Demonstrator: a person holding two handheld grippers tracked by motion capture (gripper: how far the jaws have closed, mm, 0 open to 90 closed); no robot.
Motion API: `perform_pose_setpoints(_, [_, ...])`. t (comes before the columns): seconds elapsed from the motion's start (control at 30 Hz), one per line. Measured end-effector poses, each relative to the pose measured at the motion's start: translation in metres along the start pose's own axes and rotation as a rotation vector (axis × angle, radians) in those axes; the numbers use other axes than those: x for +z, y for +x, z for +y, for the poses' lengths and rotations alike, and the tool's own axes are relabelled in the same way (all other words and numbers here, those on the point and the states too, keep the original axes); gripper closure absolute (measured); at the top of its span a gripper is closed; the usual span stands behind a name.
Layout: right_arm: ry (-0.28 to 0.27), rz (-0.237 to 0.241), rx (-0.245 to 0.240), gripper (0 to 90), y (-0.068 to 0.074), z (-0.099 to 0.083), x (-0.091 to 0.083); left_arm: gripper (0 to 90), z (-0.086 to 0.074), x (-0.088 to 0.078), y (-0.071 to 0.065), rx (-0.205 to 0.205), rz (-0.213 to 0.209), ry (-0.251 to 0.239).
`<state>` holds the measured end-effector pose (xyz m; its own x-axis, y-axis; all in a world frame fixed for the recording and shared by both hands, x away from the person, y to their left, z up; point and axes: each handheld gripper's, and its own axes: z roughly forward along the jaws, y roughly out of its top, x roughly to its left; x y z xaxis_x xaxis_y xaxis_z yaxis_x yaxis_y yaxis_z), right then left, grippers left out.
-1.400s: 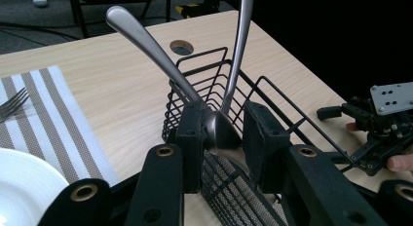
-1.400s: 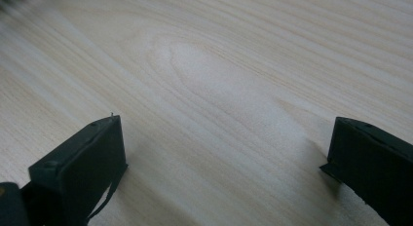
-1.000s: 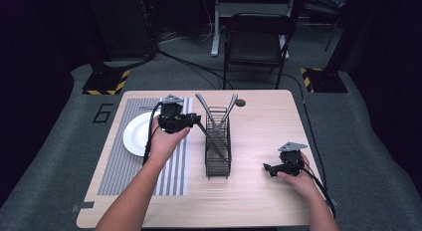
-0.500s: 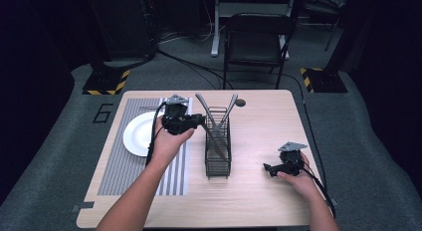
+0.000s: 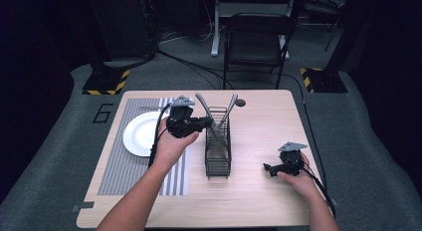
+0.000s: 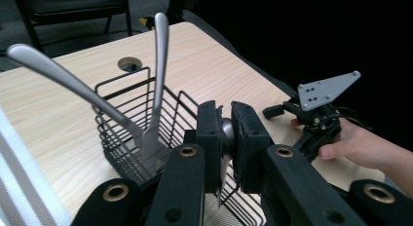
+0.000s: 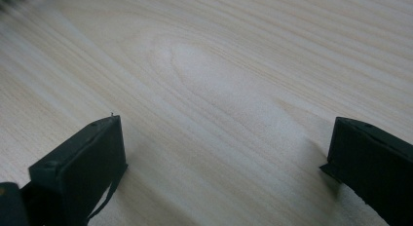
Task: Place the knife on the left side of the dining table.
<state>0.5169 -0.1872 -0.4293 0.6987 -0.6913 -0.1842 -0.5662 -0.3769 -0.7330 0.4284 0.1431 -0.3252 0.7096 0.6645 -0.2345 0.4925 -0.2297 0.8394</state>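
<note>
A: Utensil first, where is it?

B: Its rounded metal handle end sits pinched between the pads of the left claw, above the black wire caddy near the middle of the bench. The claw's jaws have just been closing and now press on that metal from both sides. Which kind of utensil it is I cannot tell, since the rest is hidden behind the jaws.

A: What else is in the caddy?

B: Two more metal utensils lean out of its far end, their handles splayed left and right.

A: And around it?

B: To the left lies a striped placemat with a white plate on it, just beside the left hand. A round hole in the bench lies at the far edge.

A: The other claw?

B: The right claw rests low over bare wood at the near right, well apart from the caddy, its jaws spread wide with nothing between them
</note>
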Motion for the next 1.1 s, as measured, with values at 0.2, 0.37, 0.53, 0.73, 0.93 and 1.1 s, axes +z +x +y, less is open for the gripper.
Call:
perform_pose_setpoints(0.2, [0.001, 0.0, 0.0, 0.0, 0.0, 0.0, 0.0, 83.4, 0.002, 0.001, -0.007, 0.018, -0.004, -0.002])
perform_pose_setpoints(0.37, [0.0, 0.0, 0.0, 0.0, 0.0, 0.0, 0.0, 83.4, 0.007, -0.004, -0.012, 0.04, 0.009, -0.003])
perform_pose_setpoints(0.53, [0.0, 0.0, 0.0, 0.0, 0.0, 0.0, 0.0, 83.4, 0.011, -0.01, -0.015, 0.042, 0.02, -0.01])
perform_pose_setpoints(0.73, [-0.001, -0.001, -0.002, 0.0, 0.0, 0.0, 0.0, 83.4, 0.014, -0.017, -0.013, 0.035, 0.032, -0.016])
perform_pose_setpoints(0.93, [-0.001, -0.001, -0.003, 0.0, 0.0, 0.0, 0.0, 83.4, 0.018, -0.024, -0.012, 0.031, 0.044, -0.024])
perform_pose_setpoints(1.1, [0.001, 0.001, -0.001, 0.0, 0.0, 0.0, 0.0, 83.4, 0.021, -0.032, -0.012, 0.015, 0.041, -0.038])
